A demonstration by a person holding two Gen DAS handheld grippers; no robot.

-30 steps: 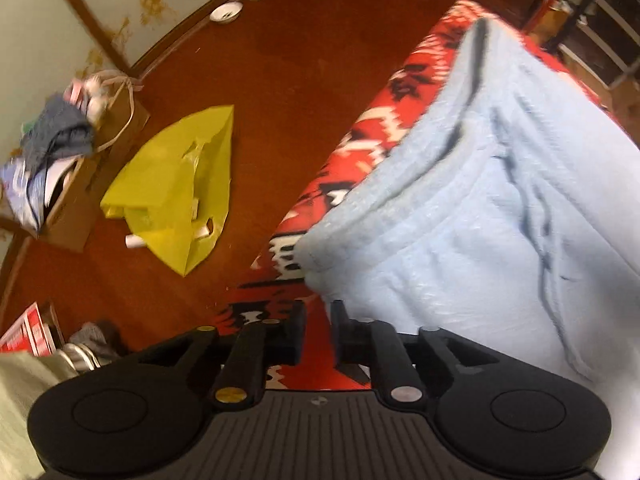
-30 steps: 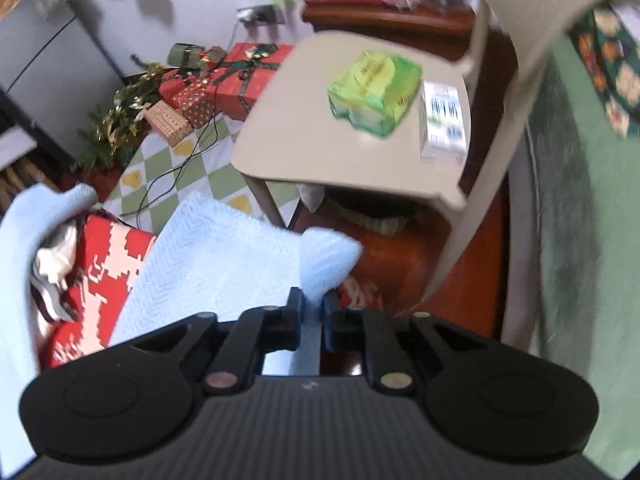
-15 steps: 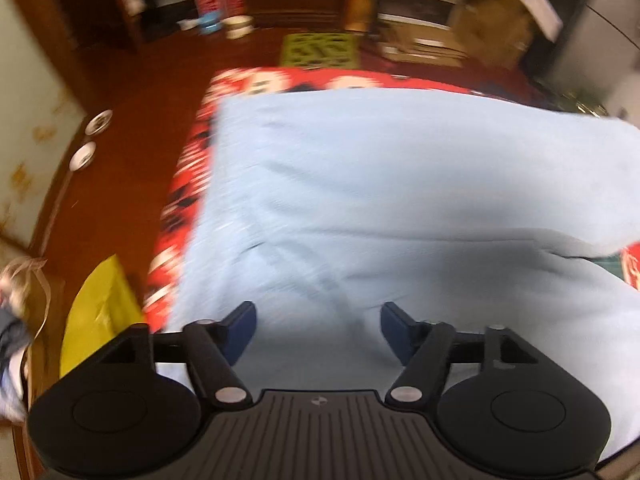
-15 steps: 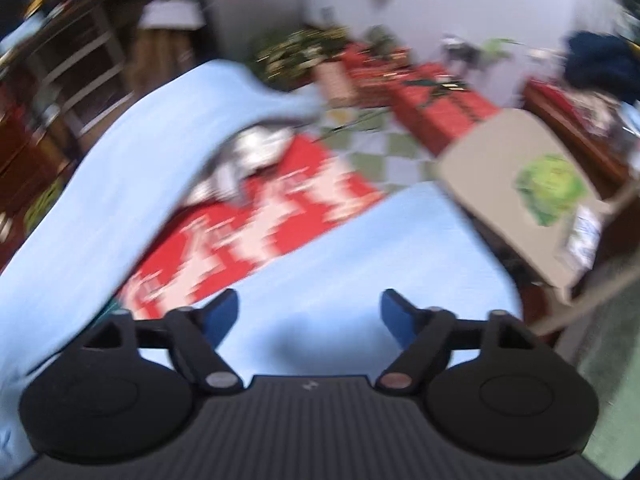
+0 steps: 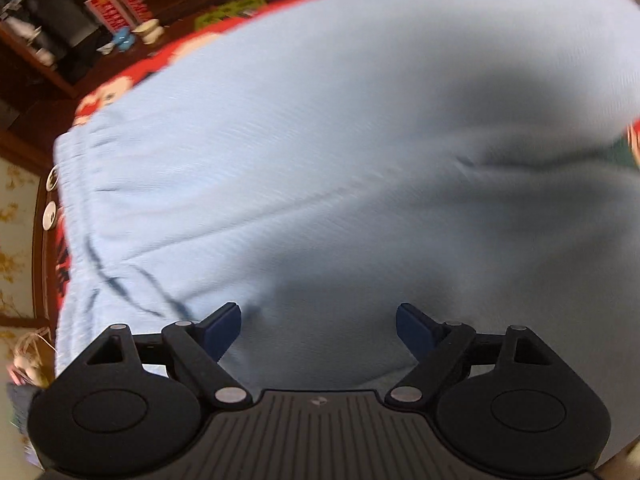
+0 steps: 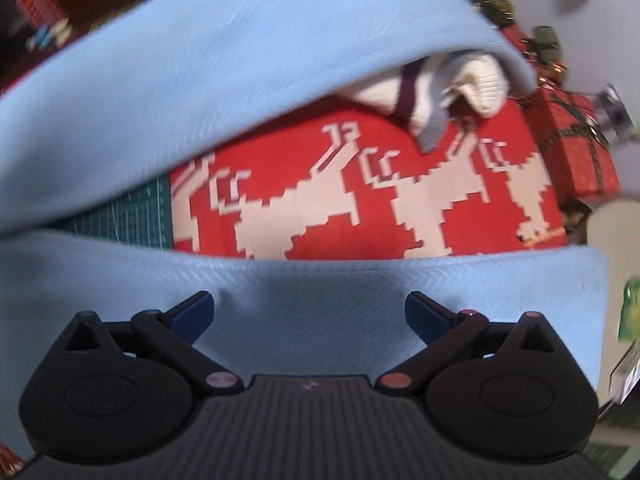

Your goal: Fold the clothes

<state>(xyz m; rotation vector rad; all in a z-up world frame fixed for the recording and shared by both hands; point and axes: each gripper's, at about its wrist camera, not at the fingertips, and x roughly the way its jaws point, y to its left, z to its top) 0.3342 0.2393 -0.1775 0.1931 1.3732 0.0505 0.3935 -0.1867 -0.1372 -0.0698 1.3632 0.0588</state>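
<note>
Frankly, much of it is smeared by motion blur, and the pale blue pants (image 5: 320, 152) fill so much of the left view that the red blanket (image 5: 116, 88) under them shows only as a strip along the far and left edges. The waistband (image 5: 76, 184) lies at the left with a dark drawstring (image 5: 120, 284) trailing from it; the near edge of the fabric is cut off behind the left gripper (image 5: 319, 326). That gripper hangs low over the pants, pointing across them, its jaws spread wide with nothing between the blue pads (image 5: 224, 322). In the right view one leg (image 6: 200, 80) arches across the top and another band of blue cloth (image 6: 360, 300) lies flat just past the right gripper (image 6: 309, 316), whose jaws likewise stand wide apart and empty. Between the two bands shows the blanket's white reindeer pattern, beside a patch of green mat (image 6: 132, 216). A cream and grey garment (image 6: 452, 88) peeks from under the arched leg, mostly covered. Red gift boxes (image 6: 572, 140) sit beyond, blurred.
</note>
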